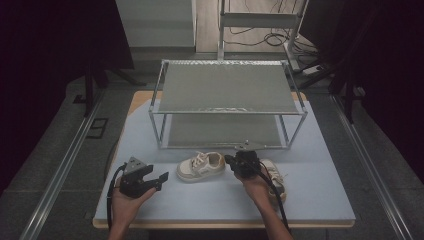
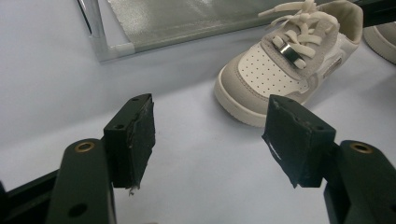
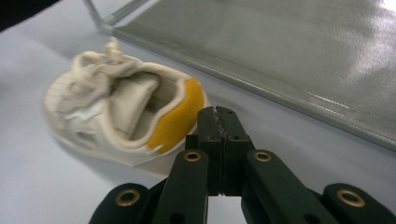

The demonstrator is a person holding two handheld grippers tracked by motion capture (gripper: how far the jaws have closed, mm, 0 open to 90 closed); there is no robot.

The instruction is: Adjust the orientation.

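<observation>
Cream sneaker point(image 1: 201, 166) is lying between open left gripper point(image 1: 161, 181) and closed, empty right gripper point(image 1: 229, 159), which is partly hiding second sneaker point(image 1: 272, 172).

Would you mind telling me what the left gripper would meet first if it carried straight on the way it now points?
Probably the nearer shoe: the open left gripper points across bare table toward its toe, which sits slightly right of the centre line.

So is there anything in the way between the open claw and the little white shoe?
No. The open left gripper faces the small white and grey lace-up shoe, with bare pale blue table top between them and nothing visible blocking.
</observation>
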